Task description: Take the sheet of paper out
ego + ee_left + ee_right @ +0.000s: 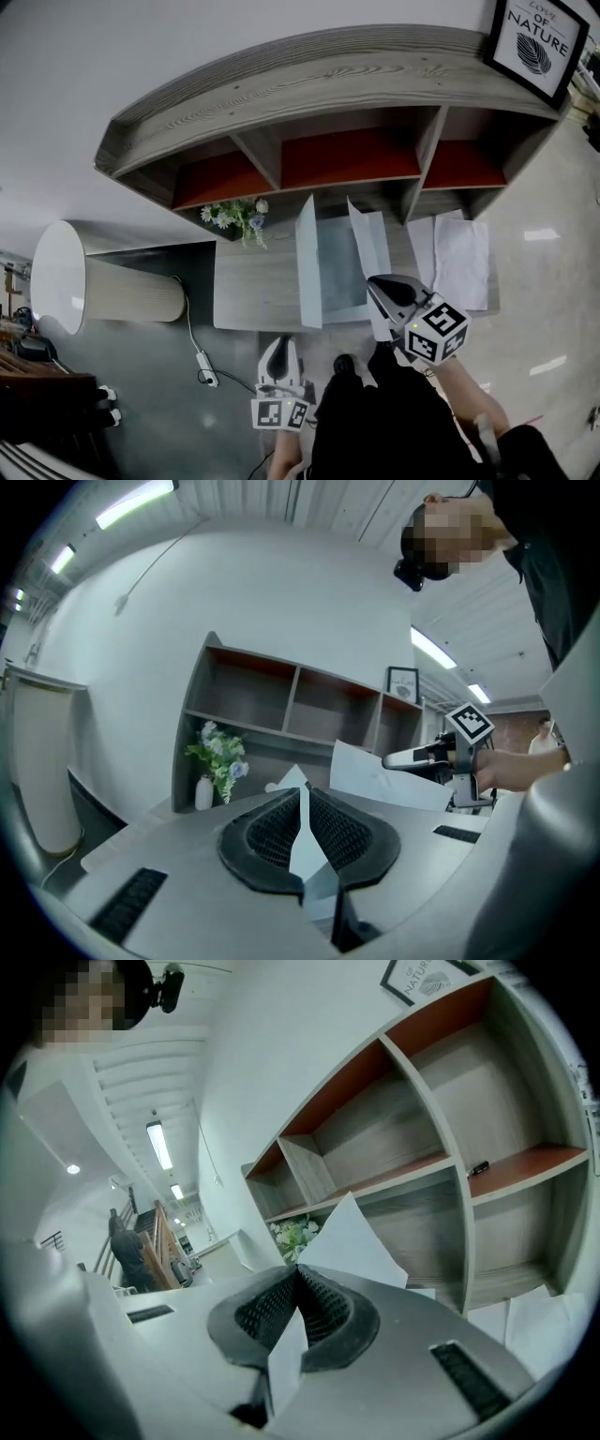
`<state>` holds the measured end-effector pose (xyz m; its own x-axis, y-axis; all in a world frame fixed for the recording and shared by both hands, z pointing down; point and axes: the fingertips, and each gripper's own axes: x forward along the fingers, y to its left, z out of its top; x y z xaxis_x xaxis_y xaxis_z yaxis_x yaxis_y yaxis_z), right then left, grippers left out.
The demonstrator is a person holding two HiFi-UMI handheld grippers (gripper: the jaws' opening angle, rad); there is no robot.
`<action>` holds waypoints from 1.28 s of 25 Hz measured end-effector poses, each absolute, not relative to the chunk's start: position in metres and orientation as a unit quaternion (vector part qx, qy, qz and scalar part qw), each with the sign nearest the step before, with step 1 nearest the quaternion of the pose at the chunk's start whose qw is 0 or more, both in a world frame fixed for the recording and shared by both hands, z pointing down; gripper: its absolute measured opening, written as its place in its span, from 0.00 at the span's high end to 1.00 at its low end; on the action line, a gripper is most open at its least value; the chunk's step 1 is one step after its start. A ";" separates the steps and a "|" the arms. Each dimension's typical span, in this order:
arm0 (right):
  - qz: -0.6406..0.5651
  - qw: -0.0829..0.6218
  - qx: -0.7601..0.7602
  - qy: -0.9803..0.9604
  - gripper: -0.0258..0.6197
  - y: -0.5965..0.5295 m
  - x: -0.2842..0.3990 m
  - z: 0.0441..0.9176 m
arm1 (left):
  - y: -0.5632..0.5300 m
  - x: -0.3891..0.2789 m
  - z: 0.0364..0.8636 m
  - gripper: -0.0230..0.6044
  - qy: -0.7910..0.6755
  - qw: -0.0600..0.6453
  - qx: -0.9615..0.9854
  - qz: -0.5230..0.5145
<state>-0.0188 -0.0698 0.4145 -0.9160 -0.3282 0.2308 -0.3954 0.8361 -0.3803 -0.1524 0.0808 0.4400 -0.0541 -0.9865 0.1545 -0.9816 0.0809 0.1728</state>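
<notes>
Left hand-held gripper (302,808): jaws closed on edge of clear folder (333,267). Right hand-held gripper (298,1283): jaws pinched together on sheet of paper (368,234). Sheet stands up from right jaws toward shelf (309,89), long axis along jaw line, lapping folder's right side above table (253,281). Judgement: right hand nearer, does pulling, away from left. Cannot tell if sheet is fully clear of folder.

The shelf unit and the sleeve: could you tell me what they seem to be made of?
Shelf unit: probably wood or wood-look laminate, matt grey with visible grain, red panels inside. Sleeve: likely clear plastic, since the desk shows bluish through it.
</notes>
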 end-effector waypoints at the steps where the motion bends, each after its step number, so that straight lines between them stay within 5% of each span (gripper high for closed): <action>1: 0.211 0.075 0.195 -0.955 0.94 -0.068 -0.018 0.411 | 0.080 -0.152 0.434 0.93 -0.720 0.112 0.685 -0.012; 32: 0.103 -0.026 0.320 -0.942 0.94 0.045 0.024 0.295 | 0.075 -0.122 0.328 0.94 -0.536 0.100 0.838 -0.016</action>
<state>0.0237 0.0450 0.2946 -0.7945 -0.6070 0.0178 -0.5964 0.7745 -0.2109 -0.1217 0.0750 0.3282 0.4253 -0.9014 0.0817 -0.8952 -0.4056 0.1850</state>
